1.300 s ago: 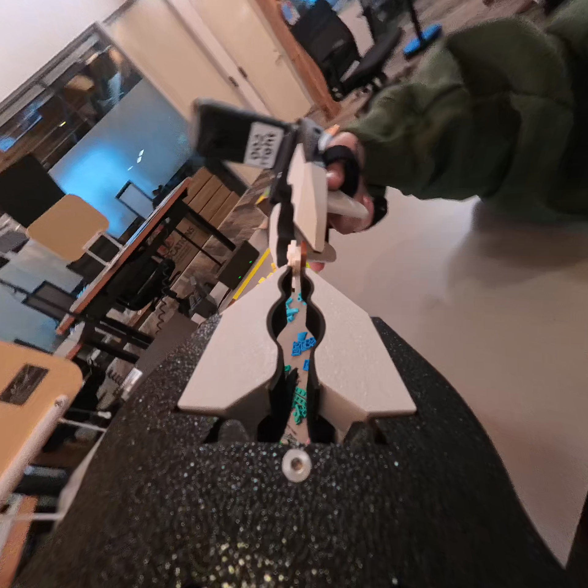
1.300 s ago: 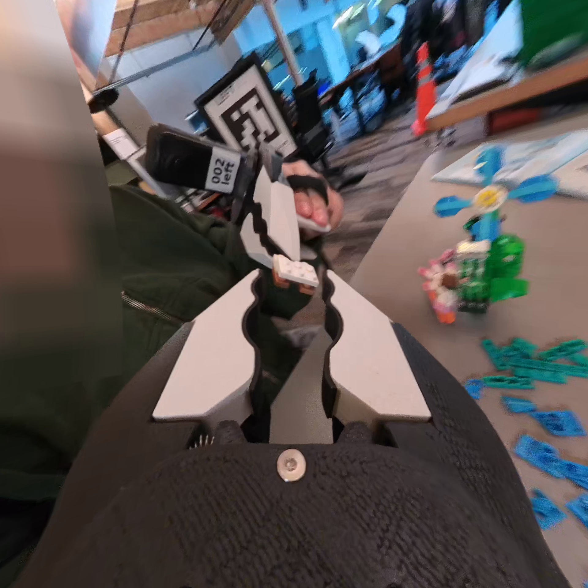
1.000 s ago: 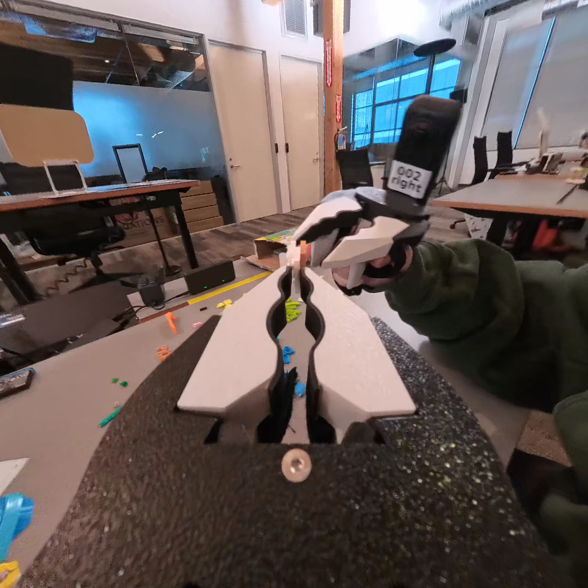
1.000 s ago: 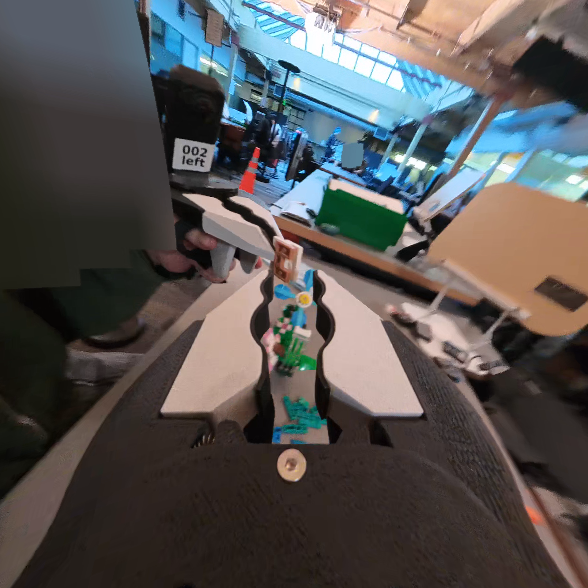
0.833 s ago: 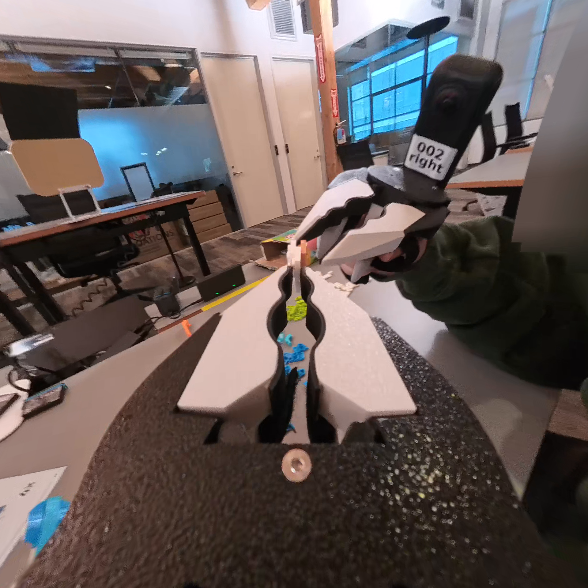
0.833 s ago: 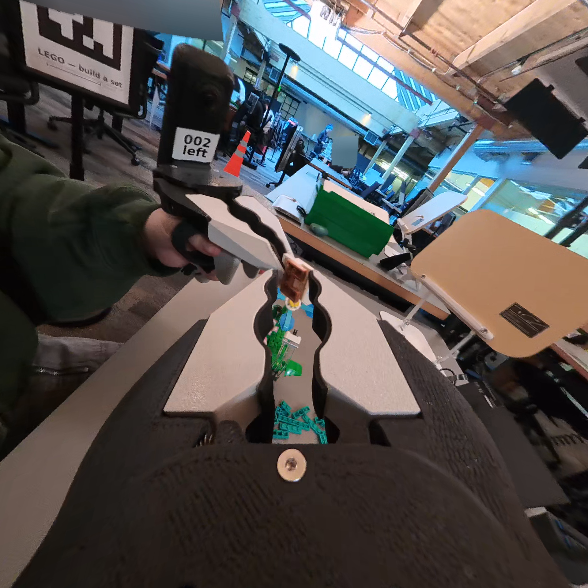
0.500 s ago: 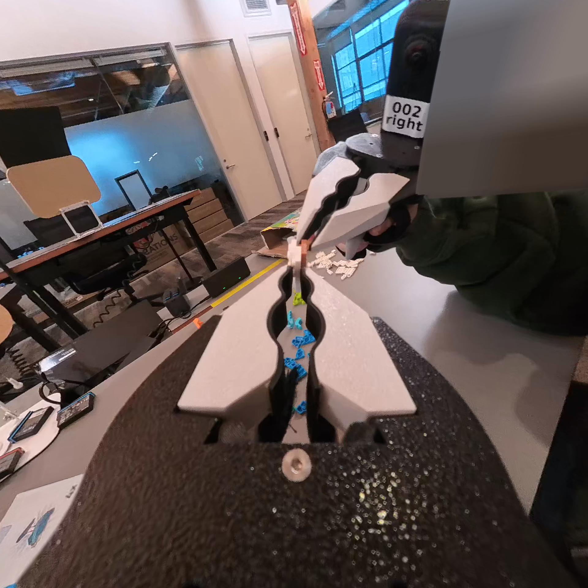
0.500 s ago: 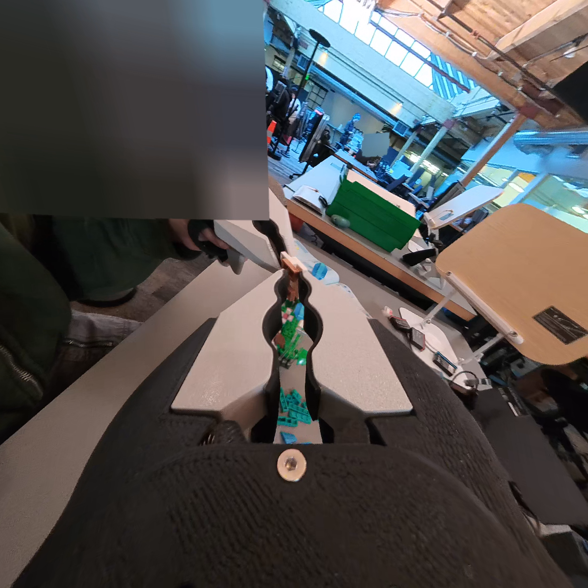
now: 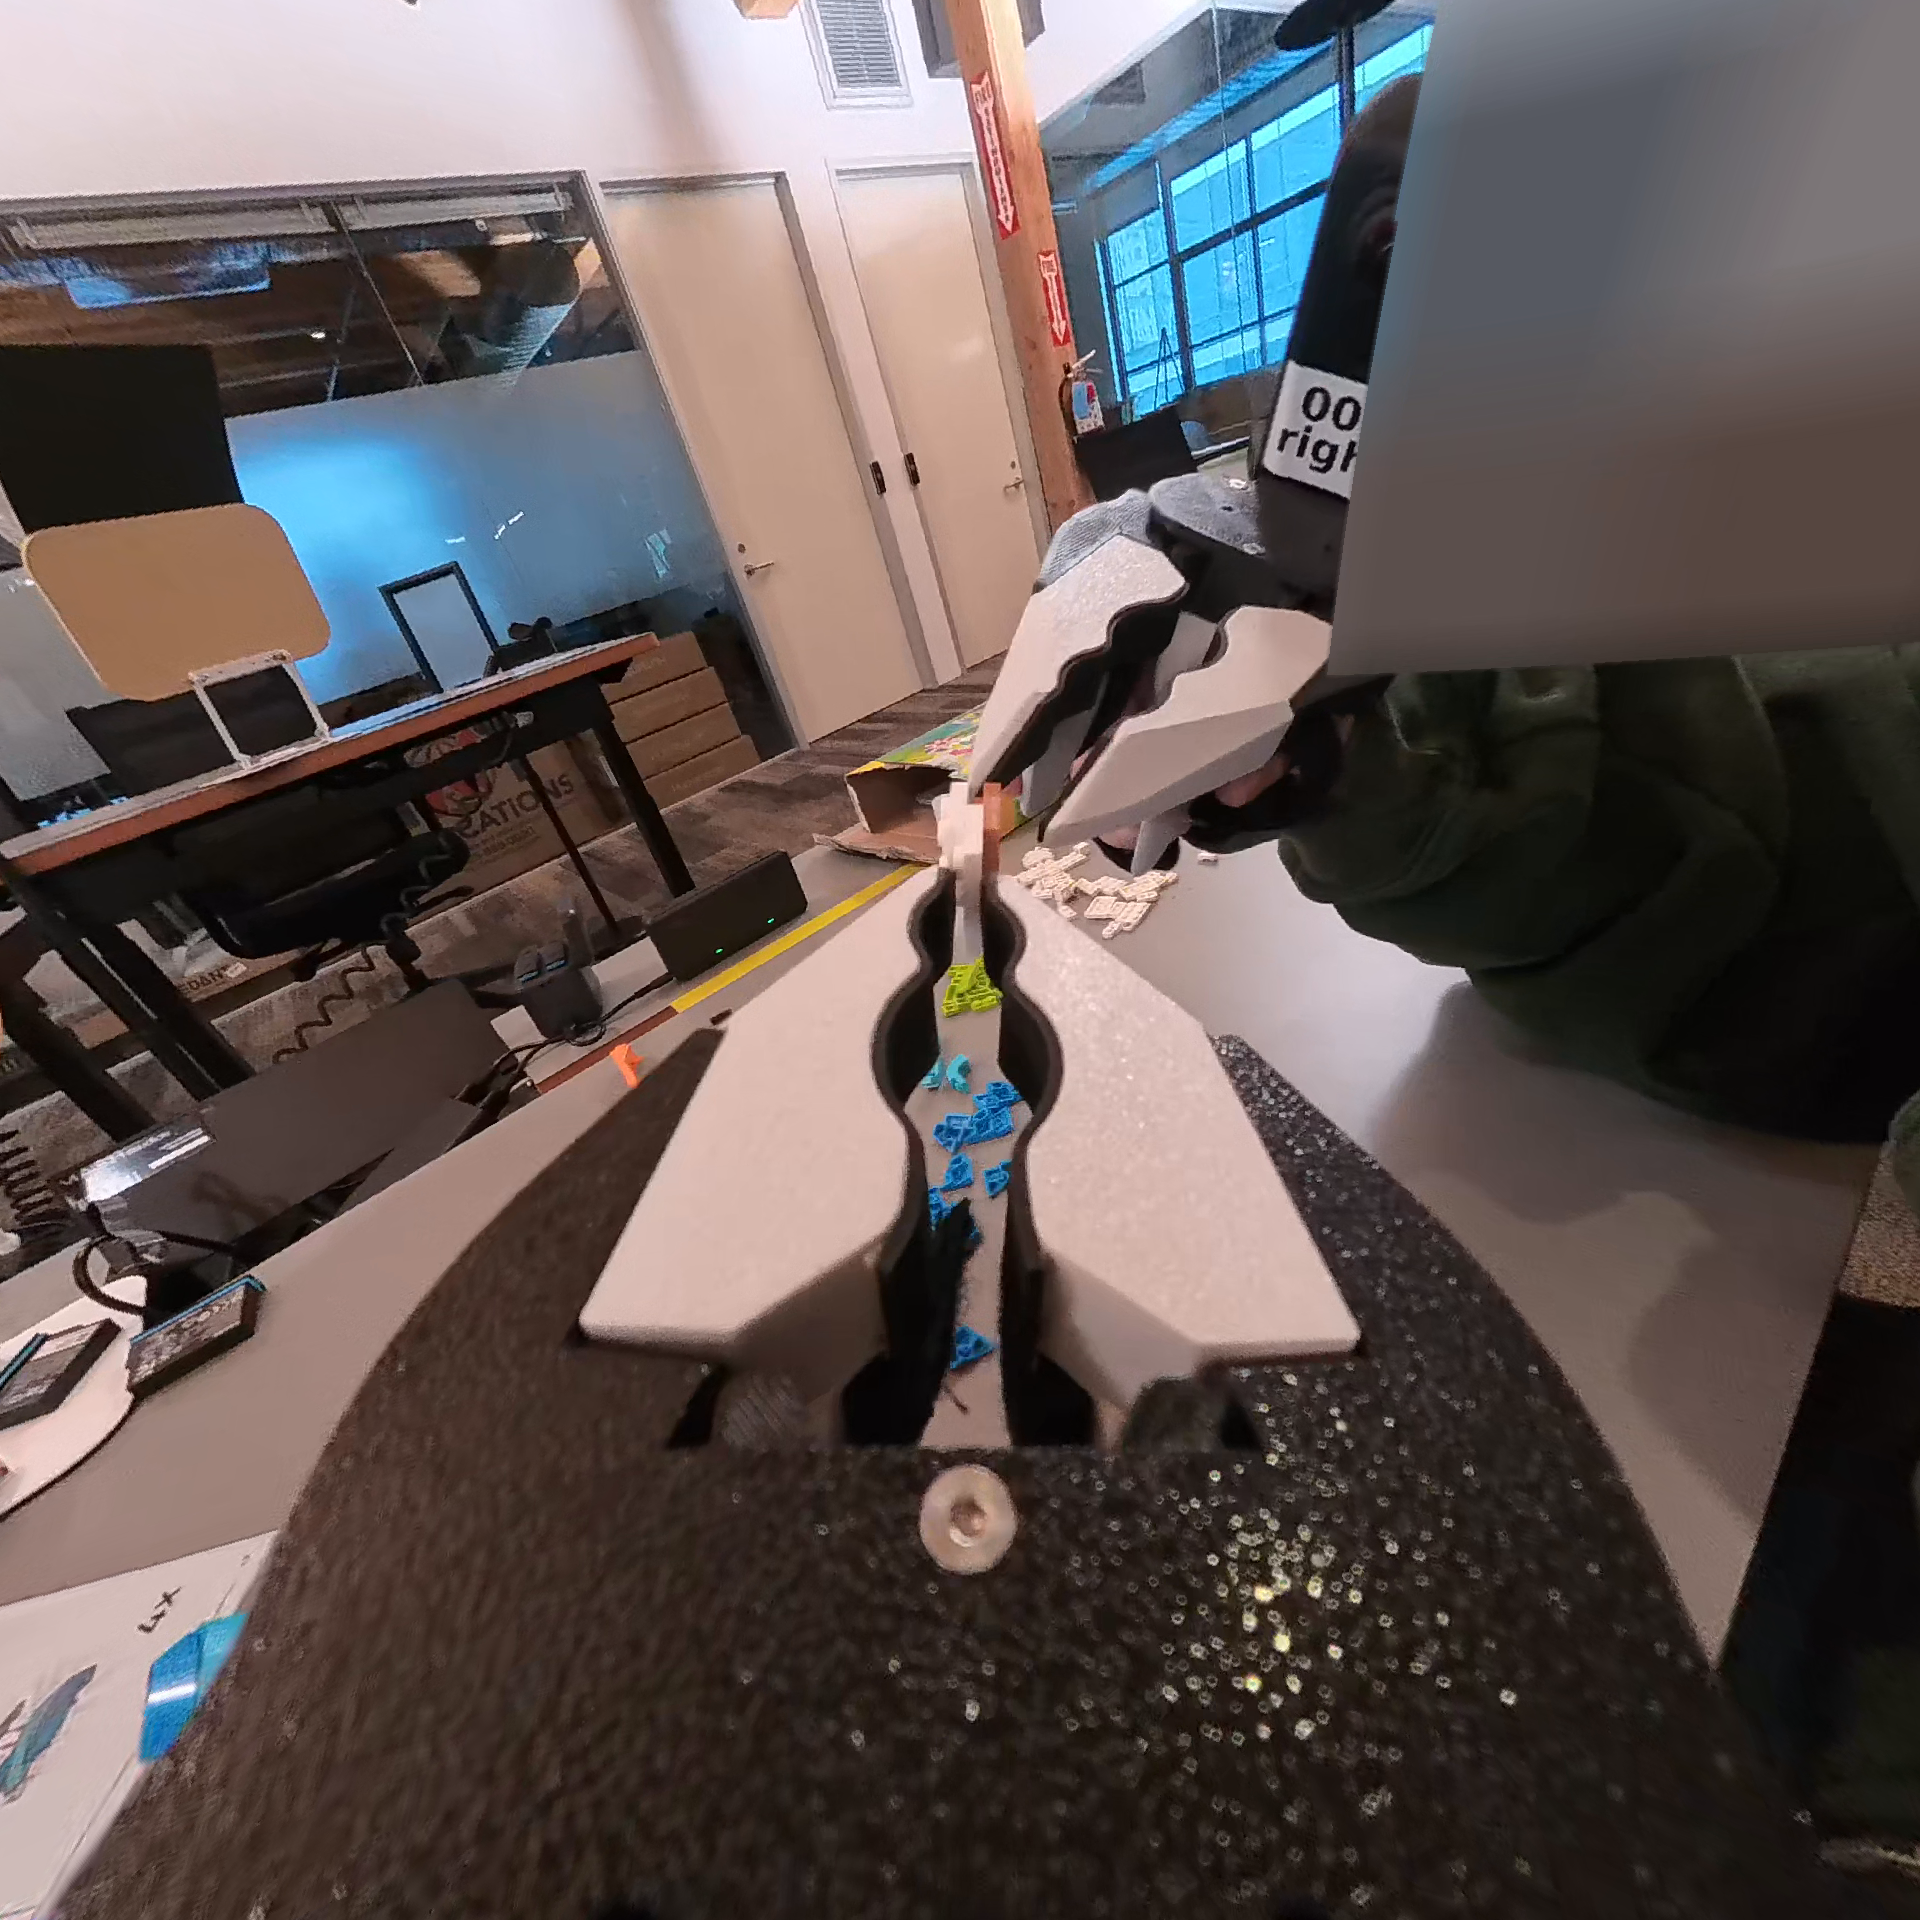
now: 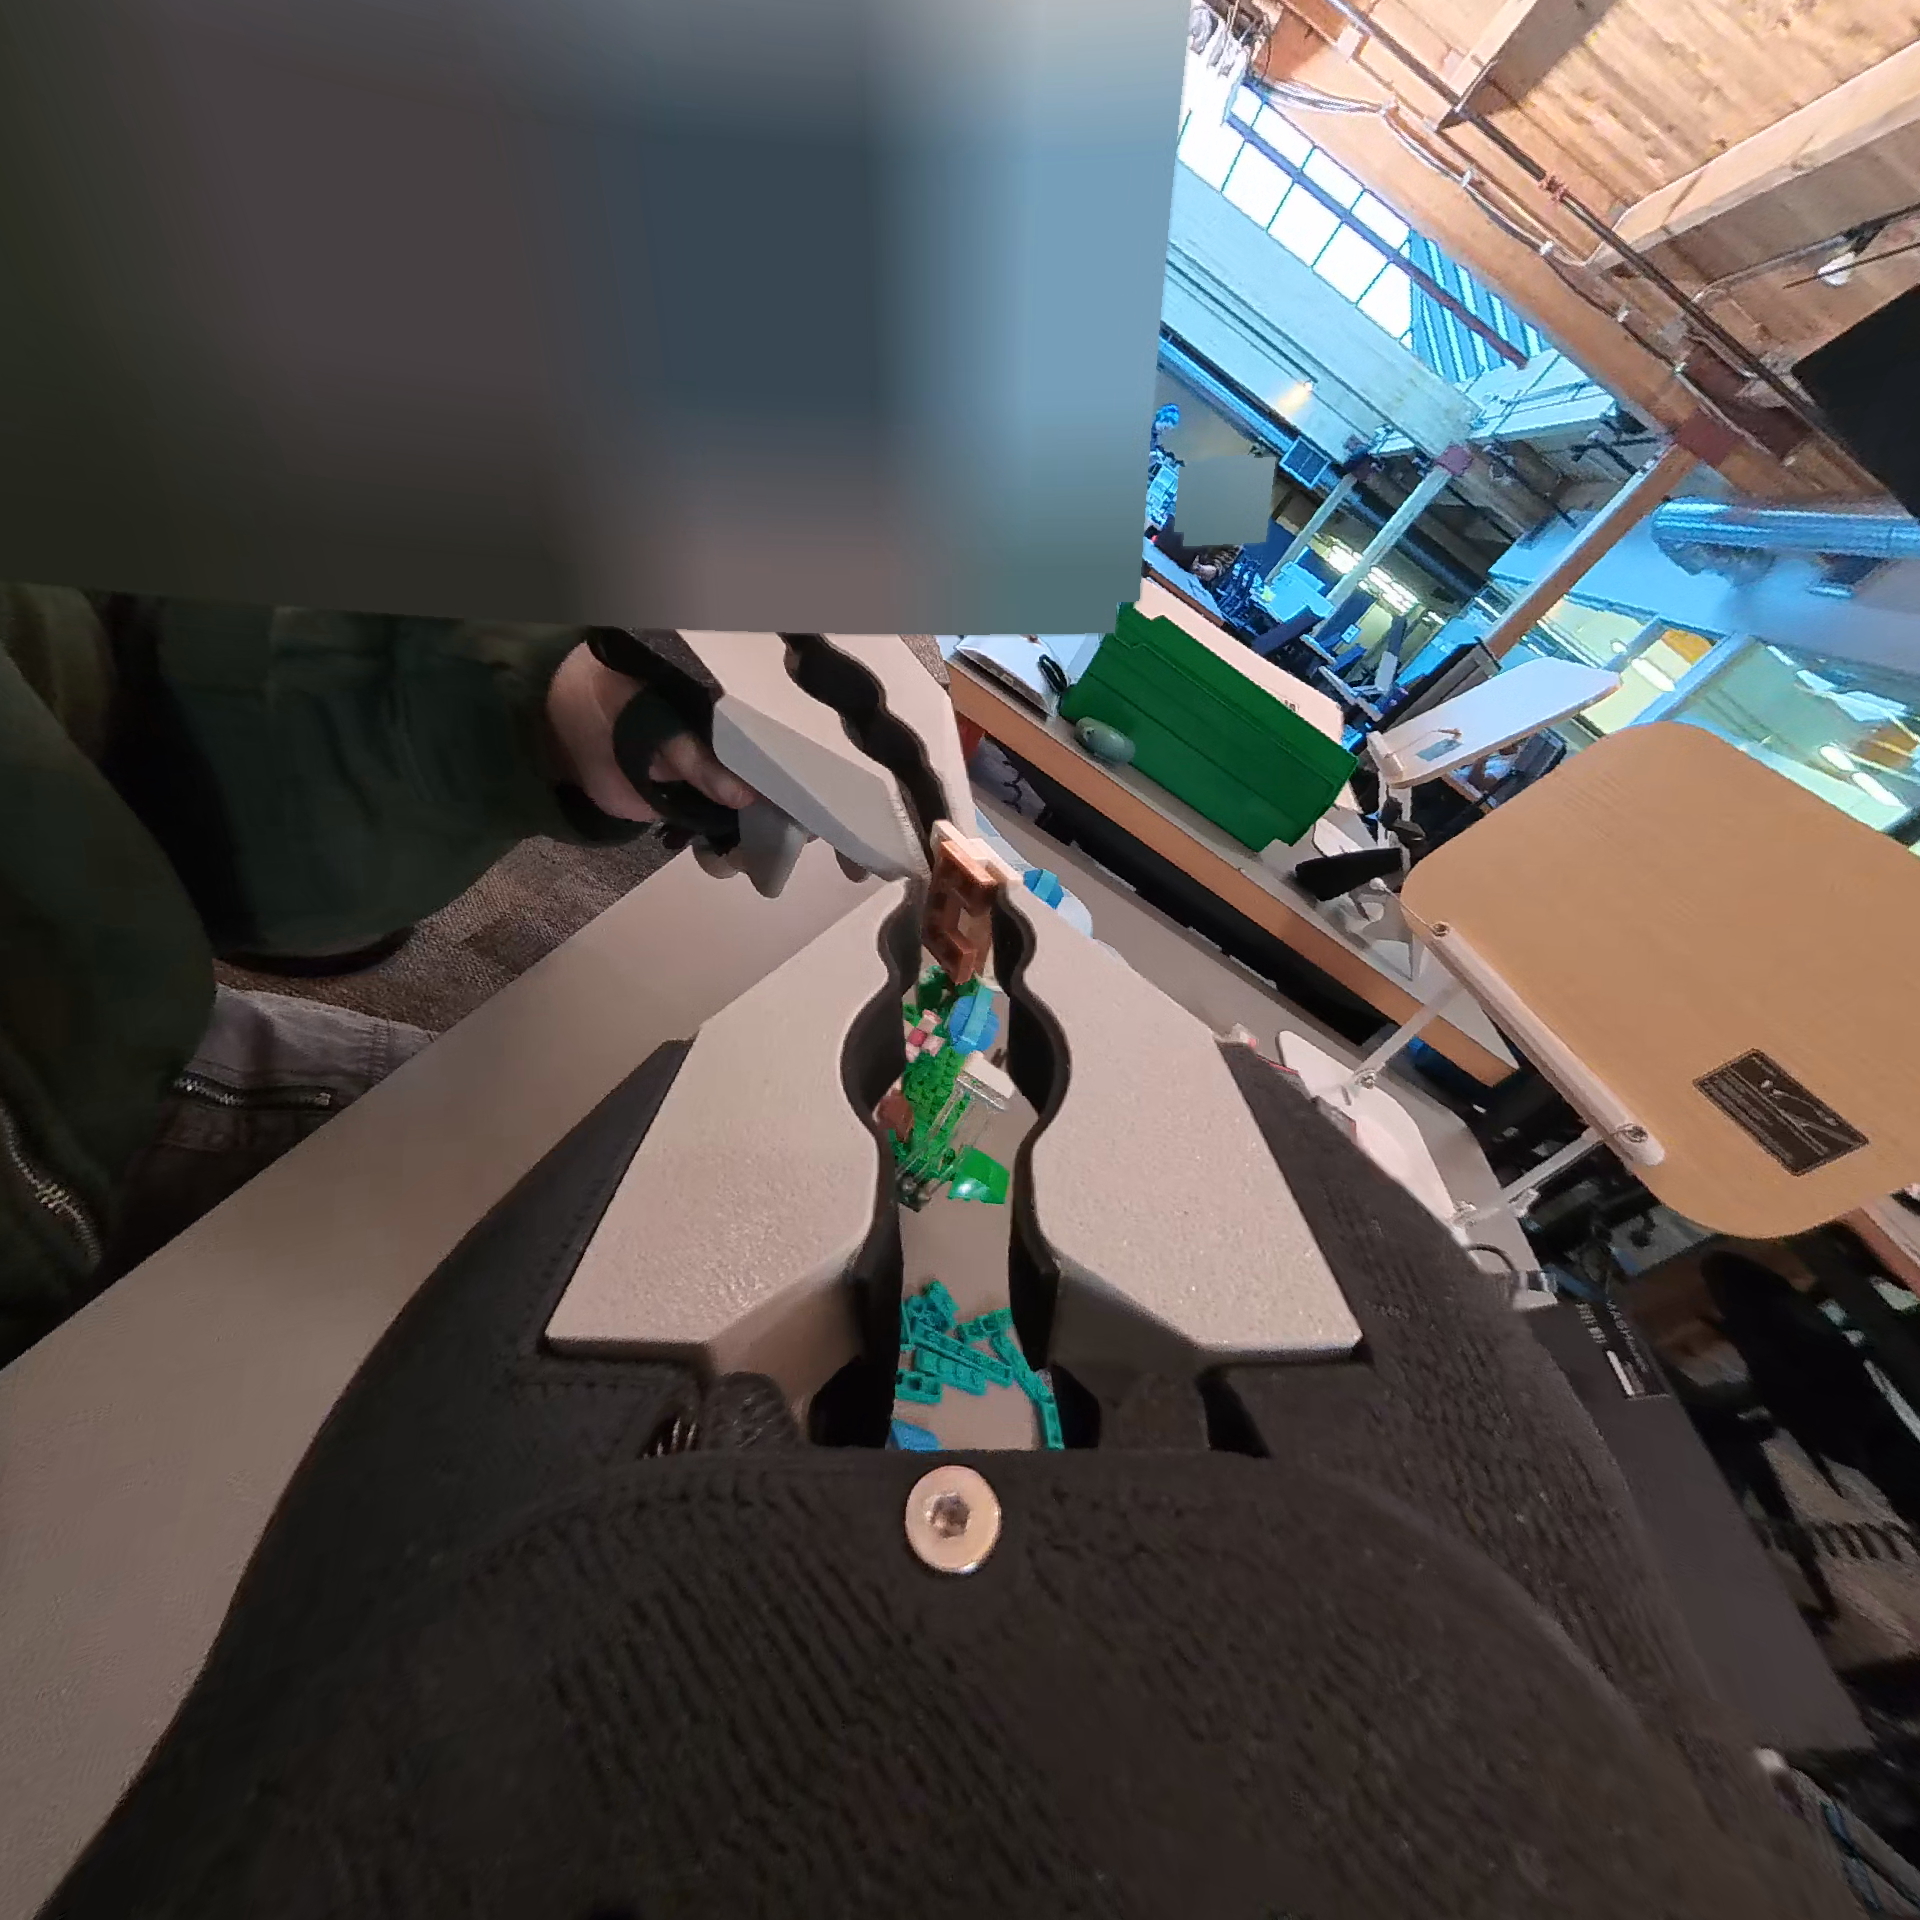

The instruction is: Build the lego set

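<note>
Left gripper (image 9: 968, 883): jaws narrow, clamped on a small lego piece (image 9: 966, 831), white plate w/ brown part, held edge-on at the fingertips, raised above the grey table (image 9: 1507, 1122).

Right gripper (image 10: 954, 914): jaws narrow, tips closed on the brown side of the same piece (image 10: 956, 909). In the left wrist view the right gripper (image 9: 1013, 800) comes in from upper right, its tips meeting the piece from the far side. In the right wrist view the left gripper (image 10: 914, 862) enters from the left, tip touching the piece's white edge. Both grippers therefore grip one piece, mid-air.

Table contents: blue pieces (image 9: 977, 1117) and a lime piece (image 9: 968, 987) below the left gripper; white pieces (image 9: 1091, 894) farther, right; open cardboard box (image 9: 894, 810) at far edge. Right wrist view: part-built green model (image 10: 940, 1101) w/ pink flower standing on table beyond the gripper; teal pieces (image 10: 956, 1351) nearer. Person's green sleeve (image 9: 1558, 883) at right.
</note>
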